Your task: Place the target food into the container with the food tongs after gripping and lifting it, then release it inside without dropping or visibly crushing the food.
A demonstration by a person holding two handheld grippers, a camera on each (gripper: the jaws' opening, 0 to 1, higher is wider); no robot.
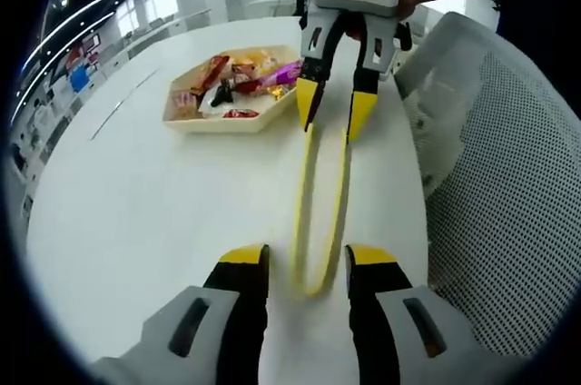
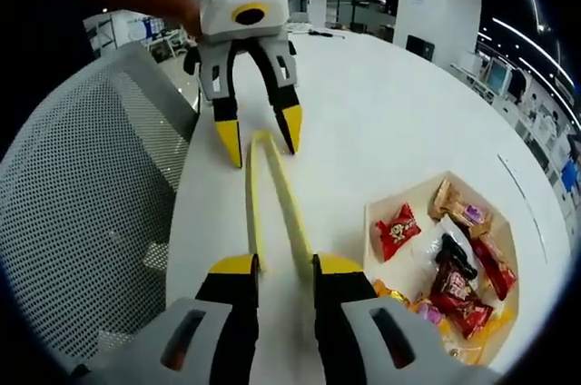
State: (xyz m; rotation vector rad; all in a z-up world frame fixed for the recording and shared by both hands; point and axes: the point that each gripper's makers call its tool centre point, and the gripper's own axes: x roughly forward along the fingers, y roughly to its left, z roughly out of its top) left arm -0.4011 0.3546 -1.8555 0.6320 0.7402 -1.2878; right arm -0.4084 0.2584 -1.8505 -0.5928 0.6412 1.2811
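Yellow tongs [image 1: 320, 212] lie on the table between both spread claws — left claw [image 1: 307, 260], right claw [image 2: 281, 264].

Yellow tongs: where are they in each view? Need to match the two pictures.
Left gripper view: the yellow tongs lie on the white table, bend nearest the camera, tips toward the right hand-held gripper.
Right gripper view: tongs at centre, tips near the camera, bend by the left hand-held gripper.
Shared landmark: snack tray.
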